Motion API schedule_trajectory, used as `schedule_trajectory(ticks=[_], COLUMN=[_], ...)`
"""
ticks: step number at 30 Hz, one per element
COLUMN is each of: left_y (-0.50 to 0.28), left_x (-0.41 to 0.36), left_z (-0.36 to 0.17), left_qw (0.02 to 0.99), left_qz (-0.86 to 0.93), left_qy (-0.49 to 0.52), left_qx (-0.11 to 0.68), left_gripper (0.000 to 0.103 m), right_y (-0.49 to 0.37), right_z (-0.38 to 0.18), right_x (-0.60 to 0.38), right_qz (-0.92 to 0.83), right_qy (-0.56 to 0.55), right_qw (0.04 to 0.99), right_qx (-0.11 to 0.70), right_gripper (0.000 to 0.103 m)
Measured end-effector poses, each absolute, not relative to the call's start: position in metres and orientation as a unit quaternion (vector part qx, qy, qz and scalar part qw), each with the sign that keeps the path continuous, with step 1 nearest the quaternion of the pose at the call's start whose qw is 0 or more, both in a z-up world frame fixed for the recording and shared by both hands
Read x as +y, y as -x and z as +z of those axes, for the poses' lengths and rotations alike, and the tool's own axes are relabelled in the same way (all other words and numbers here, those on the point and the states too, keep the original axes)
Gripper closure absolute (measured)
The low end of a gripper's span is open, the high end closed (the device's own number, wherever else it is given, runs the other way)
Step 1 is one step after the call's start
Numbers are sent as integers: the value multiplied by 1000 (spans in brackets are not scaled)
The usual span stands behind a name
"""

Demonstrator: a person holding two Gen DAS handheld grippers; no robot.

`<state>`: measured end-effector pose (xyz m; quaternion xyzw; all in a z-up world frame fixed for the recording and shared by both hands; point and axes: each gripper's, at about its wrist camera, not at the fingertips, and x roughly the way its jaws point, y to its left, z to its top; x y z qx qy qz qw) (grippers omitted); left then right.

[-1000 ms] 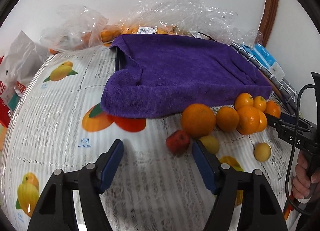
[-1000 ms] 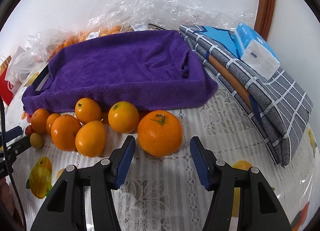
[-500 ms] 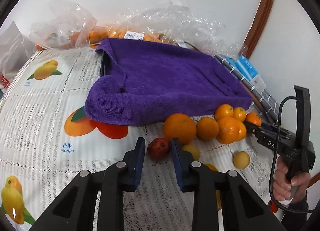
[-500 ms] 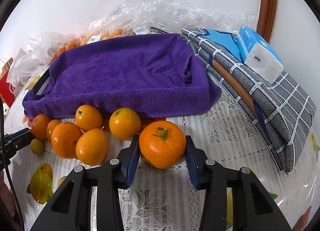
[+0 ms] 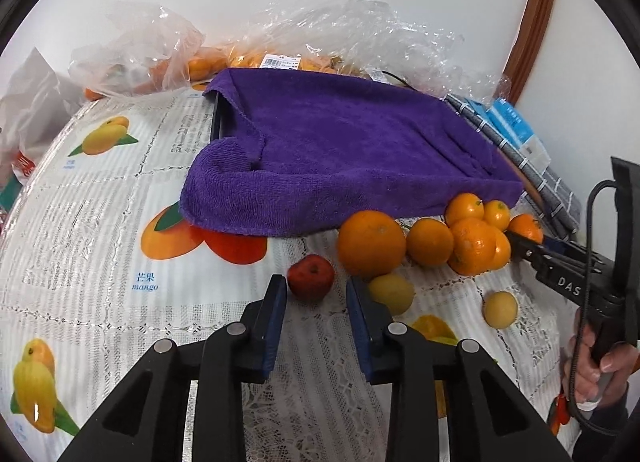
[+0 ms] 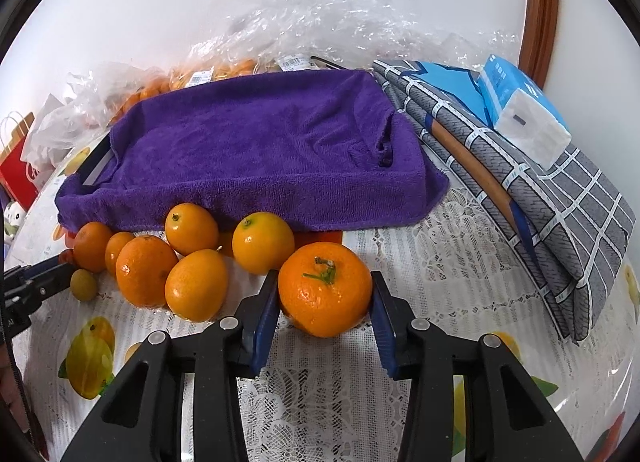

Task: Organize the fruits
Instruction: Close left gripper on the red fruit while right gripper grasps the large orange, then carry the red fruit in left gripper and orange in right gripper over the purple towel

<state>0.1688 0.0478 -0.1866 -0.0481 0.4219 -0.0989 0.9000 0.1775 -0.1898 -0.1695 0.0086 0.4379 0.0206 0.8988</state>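
Desk (image 5: pixel 100 198) cloth is showing "mango" w/ Chinese characters above it; "DAS" is showing on the side of the right tool (image 6: pixel 324 290) in the left wrist view. Barcode stickers on the plastic bags (image 5: pixel 280 34) are too small to read. Count: 7 oranges in all, 2 small yellow fruits (image 5: pixel 390 294), 1 red fruit (image 5: pixel 311 277), 1 purple towel (image 5: pixel 352 150). Left tool (image 5: pixel 316 286) is opening its jaws; the red fruit is sitting between the tips, nearer the left pad, w/ a gap showing at the right pad, so not gripped. One yellow fruit is lying just right of that tool's right finger, the other further right. Right tool is clenching on the stemmed orange (image 6: pixel 325 288), both pads pressing its sides. The other 6 oranges (image 6: pixel 196 290) are clustering to the left of that tool, the towel lying beyond them. A hand (image 5: pixel 592 366) is holding the right tool's handle.
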Motion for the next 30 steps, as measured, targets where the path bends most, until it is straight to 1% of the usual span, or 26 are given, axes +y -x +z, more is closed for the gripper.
schedule_trajectory(ticks=[1,2,12,24,30], left_y=[-169,-170,-166,-157,-172], left_x=[46,45,54,53,51], left_z=[-186,-187,-183,-146,-125], left_qw=[900,899,896,914,920], left_qz=[-101,-103,-112,-105,-108], left_qy=[47,46,83,75,79], left_qx=[421,423,423,384,369], left_gripper=[76,81,81,81,81], right_y=[-177,-177,-173,-158,-152], right_z=[-169,-169,-167,-159,-129], right_x=[-190,-191,-190,-200,-197], right_qz=[21,22,27,34,35], right_qy=[-10,-11,-17,-29,-26], right_qw=[899,899,902,909,917], right_qx=[437,437,430,415,395], right_gripper=[61,61,61,61,61])
